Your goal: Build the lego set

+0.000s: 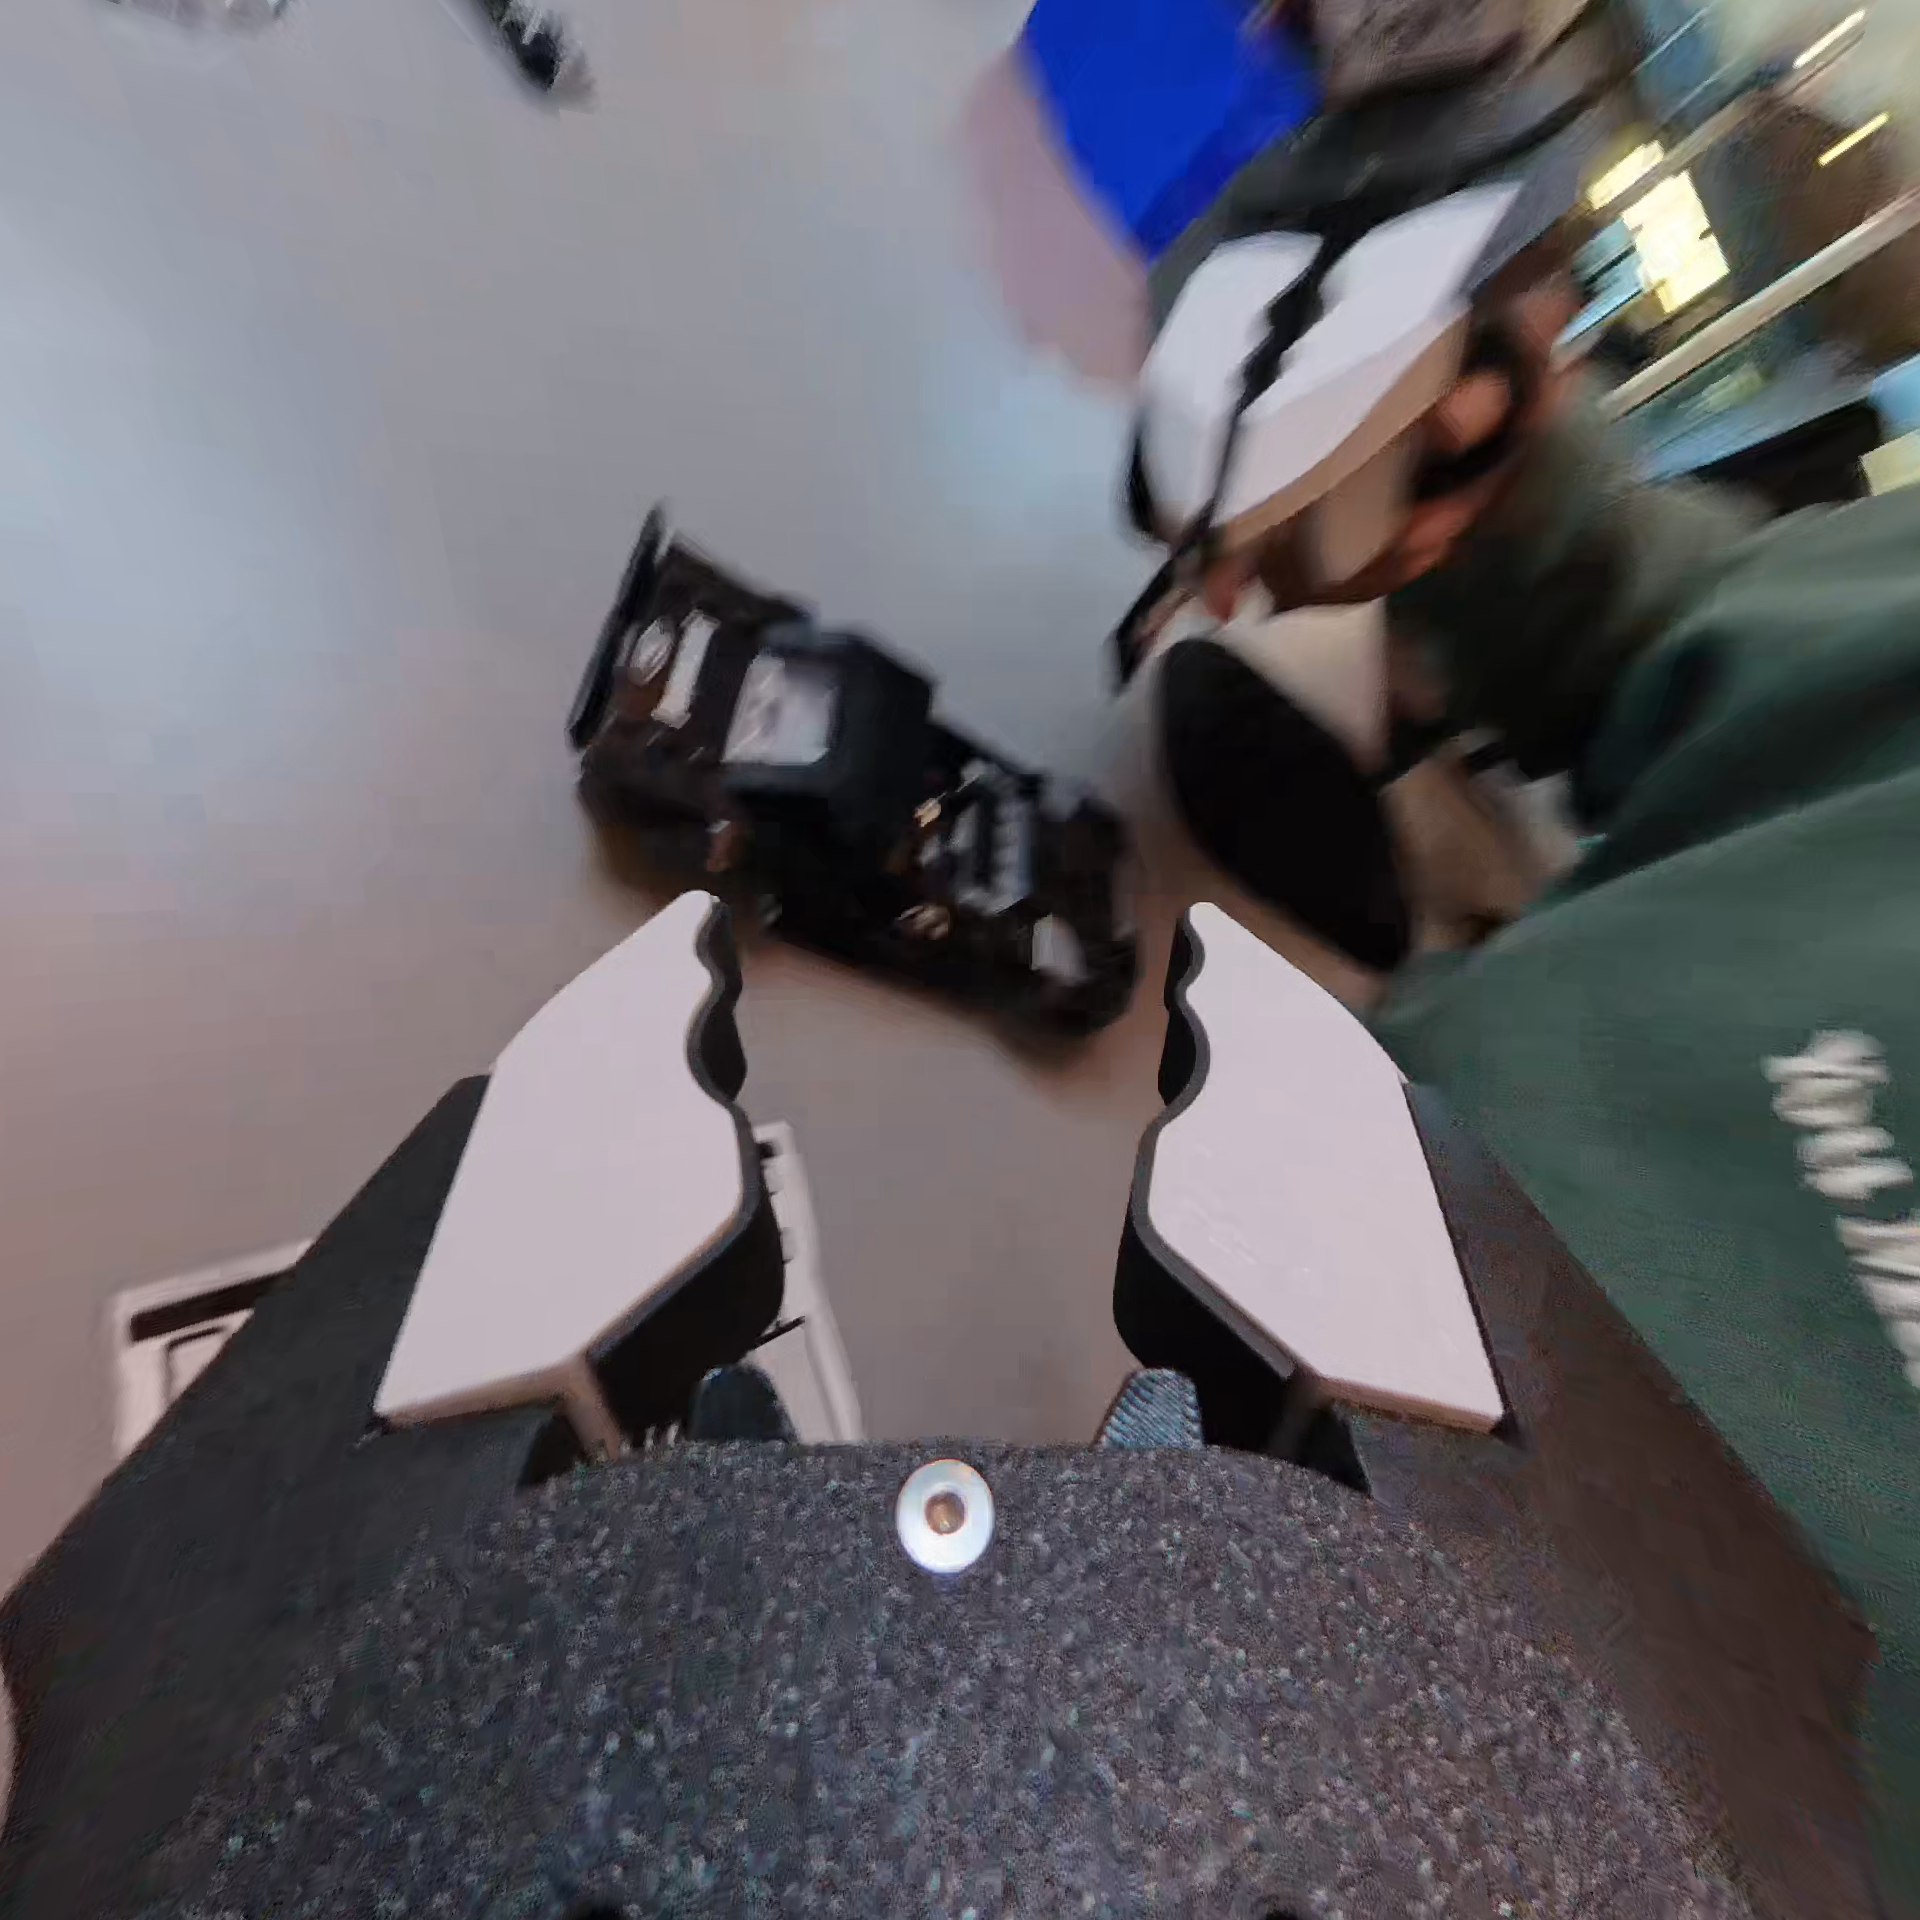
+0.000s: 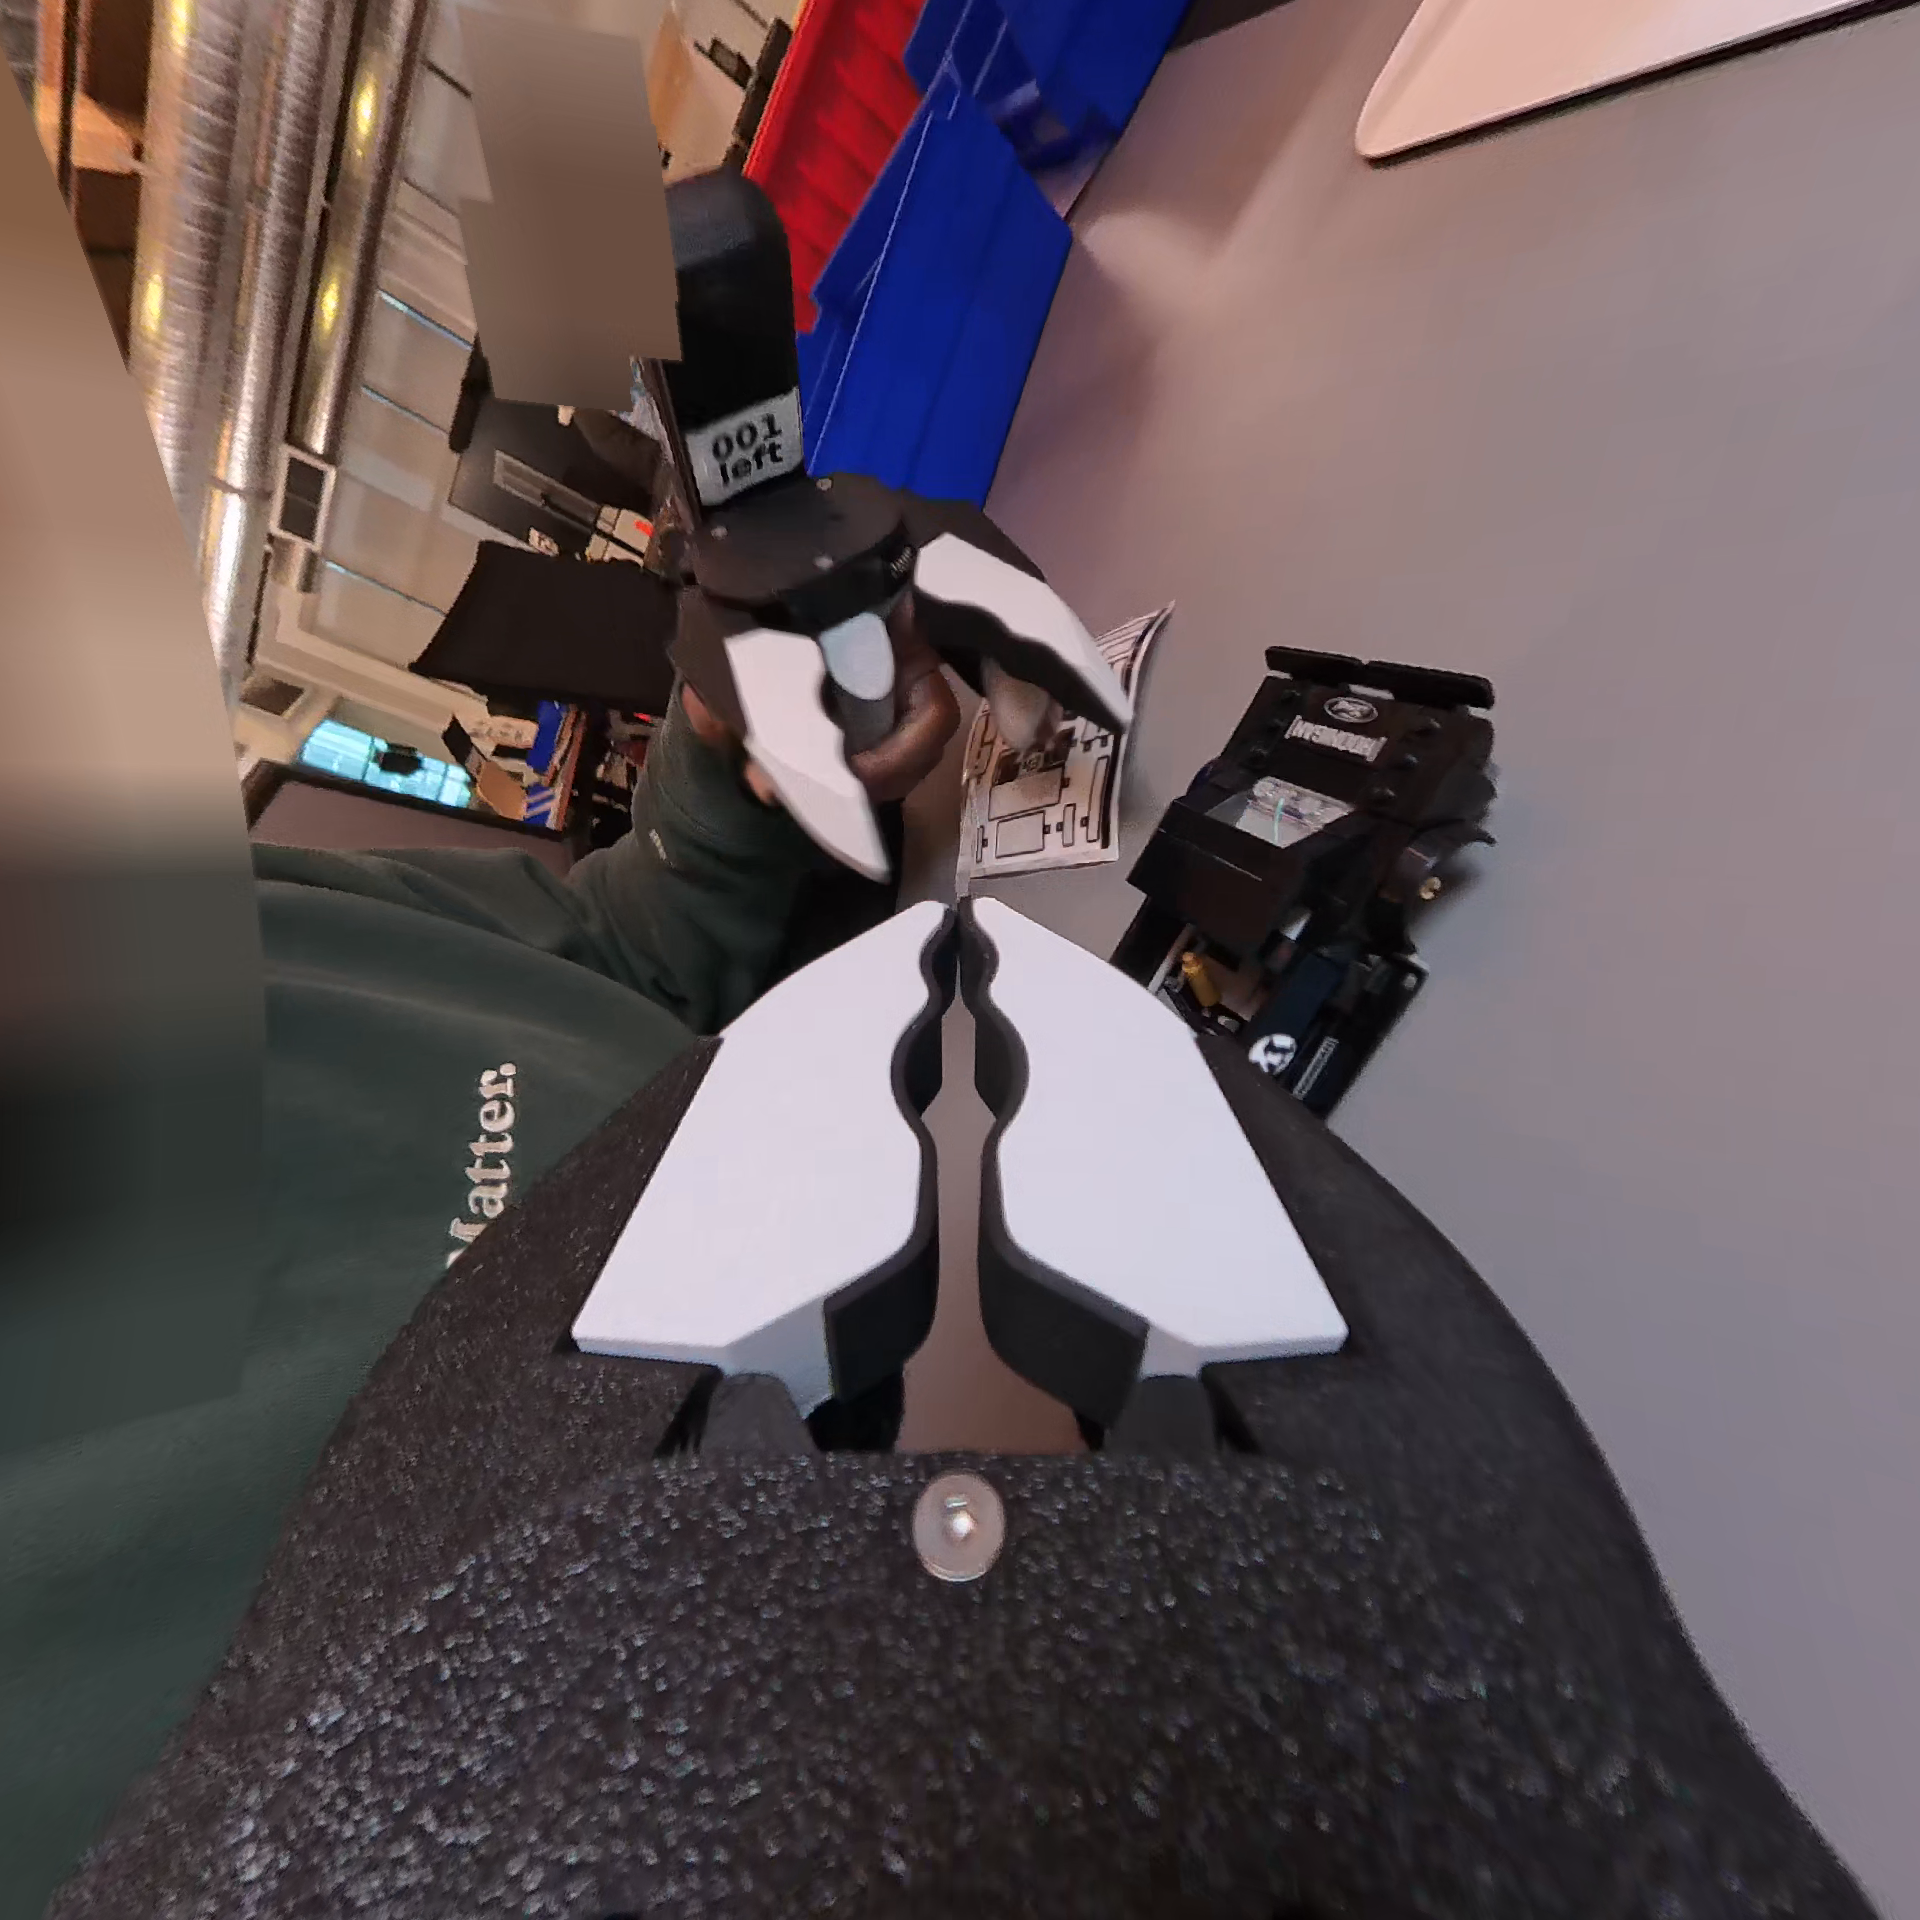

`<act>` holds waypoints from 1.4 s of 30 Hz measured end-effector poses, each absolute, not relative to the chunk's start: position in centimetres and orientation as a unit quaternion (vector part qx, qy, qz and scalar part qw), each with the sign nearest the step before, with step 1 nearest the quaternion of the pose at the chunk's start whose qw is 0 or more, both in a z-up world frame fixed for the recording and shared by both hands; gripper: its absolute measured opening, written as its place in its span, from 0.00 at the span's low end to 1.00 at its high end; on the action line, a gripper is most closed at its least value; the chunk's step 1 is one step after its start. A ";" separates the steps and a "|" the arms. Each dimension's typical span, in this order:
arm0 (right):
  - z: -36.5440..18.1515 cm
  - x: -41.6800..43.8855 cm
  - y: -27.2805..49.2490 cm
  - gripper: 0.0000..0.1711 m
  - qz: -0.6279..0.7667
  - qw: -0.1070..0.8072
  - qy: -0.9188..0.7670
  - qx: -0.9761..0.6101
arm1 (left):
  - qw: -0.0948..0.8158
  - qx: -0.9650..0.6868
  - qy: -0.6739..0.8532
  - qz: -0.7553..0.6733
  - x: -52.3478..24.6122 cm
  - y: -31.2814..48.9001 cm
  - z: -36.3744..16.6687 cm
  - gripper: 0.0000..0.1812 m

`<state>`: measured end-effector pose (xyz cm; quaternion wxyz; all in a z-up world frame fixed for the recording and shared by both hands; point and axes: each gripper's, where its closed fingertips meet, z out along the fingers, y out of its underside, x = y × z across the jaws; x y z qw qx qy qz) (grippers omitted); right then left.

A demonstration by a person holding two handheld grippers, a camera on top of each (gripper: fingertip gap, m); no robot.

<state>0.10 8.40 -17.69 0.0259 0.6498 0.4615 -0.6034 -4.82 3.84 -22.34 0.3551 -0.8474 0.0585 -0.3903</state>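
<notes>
Now, left gripper (image 1: 951, 940): your two white, smooth-faced fingers with wavy black inner pads stand wide apart at lower centre of the left wrist view, nothing between them; the body below is grainy black plastic with one metal screw.
Right gripper (image 2: 961, 914): at the centre of the right wrist view your fingers are pressed together at the tips; a thin pale edge rises just past them, and I cannot tell if they pinch it.
Lego model (image 2: 1320, 883): a boxy, glossy black car build with a clear windscreen brick, lying on the table at right of centre, apart from both grippers.
Table (image 2: 1610, 623): flat, matte grey.
Instruction sheet (image 2: 1049, 800): creased white paper with line diagrams, just left of the model.
Bins (image 2: 956, 281): angular blue and red plastic, upper centre.
Sleeve (image 2: 717, 821): your dark green fleece.
</notes>
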 end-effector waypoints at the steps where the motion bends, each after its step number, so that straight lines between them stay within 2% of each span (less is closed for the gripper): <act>1: -17.9 0.4 8.6 0.00 -0.603 0.024 0.456 0.654 | 0.336 -0.866 0.065 -0.364 -4.7 3.9 -23.7 0.43; 6: -19.2 1.4 9.0 0.00 -0.594 0.024 0.438 0.675 | 0.308 -0.878 0.082 -0.356 -3.1 5.4 -26.0 0.43; 12: -20.4 1.1 9.1 0.00 -0.607 0.050 0.383 0.694 | 0.316 -0.868 0.119 -0.362 -2.3 6.6 -25.2 0.40; 19: -20.8 0.1 10.2 0.00 -0.631 0.084 0.304 0.709 | 0.379 -0.860 0.151 -0.307 -4.4 7.3 -23.9 0.21; 24: -21.7 -0.2 10.3 0.00 -0.625 0.111 0.279 0.720 | 0.425 -0.853 0.178 -0.248 -4.3 7.6 -23.5 0.20; 31: -22.4 -0.4 9.9 0.00 -0.620 0.136 0.267 0.725 | 0.429 -0.859 0.207 -0.188 -3.9 7.7 -24.4 0.20; 42: -22.9 -0.6 9.8 0.00 -0.615 0.144 0.265 0.729 | 0.434 -0.858 0.211 -0.175 -3.6 7.9 -24.8 0.19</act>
